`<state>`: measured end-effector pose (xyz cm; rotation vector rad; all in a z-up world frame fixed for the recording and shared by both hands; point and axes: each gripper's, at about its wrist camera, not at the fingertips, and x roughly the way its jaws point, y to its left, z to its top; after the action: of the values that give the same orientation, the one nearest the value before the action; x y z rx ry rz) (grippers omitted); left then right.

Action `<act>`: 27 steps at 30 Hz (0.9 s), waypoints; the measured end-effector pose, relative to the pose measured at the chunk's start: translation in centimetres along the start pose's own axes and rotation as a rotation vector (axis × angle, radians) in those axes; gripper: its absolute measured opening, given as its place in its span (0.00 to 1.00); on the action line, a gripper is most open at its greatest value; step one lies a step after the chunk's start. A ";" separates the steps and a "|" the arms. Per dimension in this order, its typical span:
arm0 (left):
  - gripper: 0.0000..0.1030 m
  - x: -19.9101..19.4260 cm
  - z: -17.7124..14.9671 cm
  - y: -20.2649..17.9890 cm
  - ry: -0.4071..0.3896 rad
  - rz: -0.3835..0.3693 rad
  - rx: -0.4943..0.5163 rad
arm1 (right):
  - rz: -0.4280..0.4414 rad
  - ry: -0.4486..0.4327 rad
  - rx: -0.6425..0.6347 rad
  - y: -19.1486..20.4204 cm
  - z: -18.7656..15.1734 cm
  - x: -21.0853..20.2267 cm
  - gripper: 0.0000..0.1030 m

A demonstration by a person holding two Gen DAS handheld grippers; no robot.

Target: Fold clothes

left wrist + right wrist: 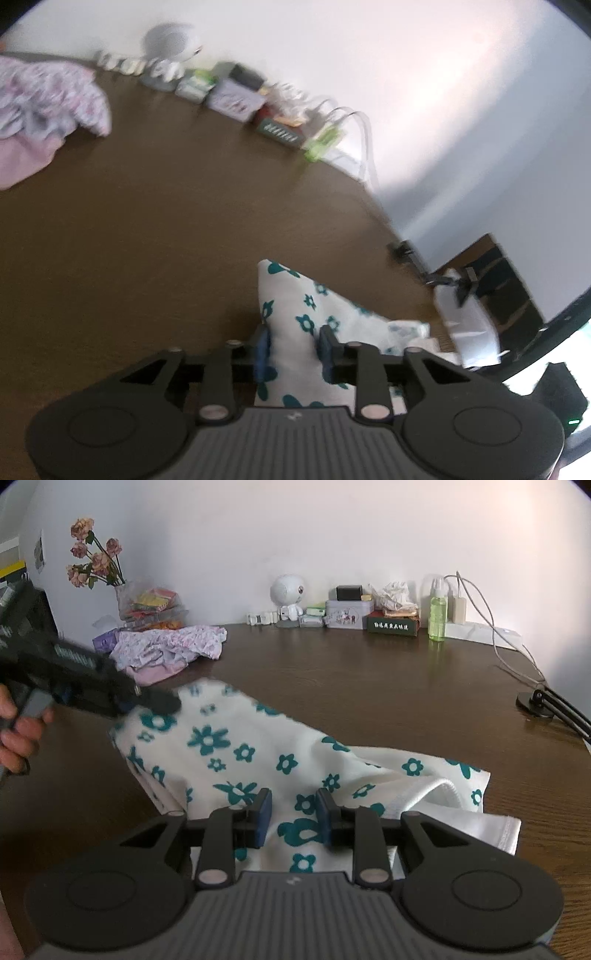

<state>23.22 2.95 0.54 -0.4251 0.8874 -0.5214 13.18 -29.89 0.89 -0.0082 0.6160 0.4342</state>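
Right wrist view: right gripper point(293, 818) low over near edge of the garment point(236, 749), fingers apart, cloth lying between the blue pads point(263, 818) but not pinched. Garment is white with teal flowers, spread on the brown table point(369, 686), near-centre, right part folded over showing a hemmed edge point(443, 788). Left gripper point(155, 701) comes in from the left, tilted down toward the garment's far-left corner, held by a hand point(18, 731); its tip is blurred there, so this view doesn't settle its state. Left wrist view: left gripper point(293, 350) has fingers apart with a raised fold of garment point(295, 306) between them, pads point(263, 350) touching the cloth on both sides; whether it truly grips, cannot tell. Frame is motion-blurred. Bare table wide open ahead and left of the garment. Pink clothes pile point(170, 650) at far left, well apart. Clutter along the back wall: toy robot point(288, 598), tin point(349, 614), green bottle point(437, 616), flowers point(96, 554). Lamp base point(532, 703) near the right table edge.
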 end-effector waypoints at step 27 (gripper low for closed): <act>0.21 -0.1 -1.7 0.4 0.004 -0.109 -0.025 | 0.119 0.043 -0.125 -1.4 1.9 1.4 0.49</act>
<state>21.84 3.08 -0.60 -0.4969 0.8789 -0.6116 15.88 -30.38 1.50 -0.1002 0.6326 0.5885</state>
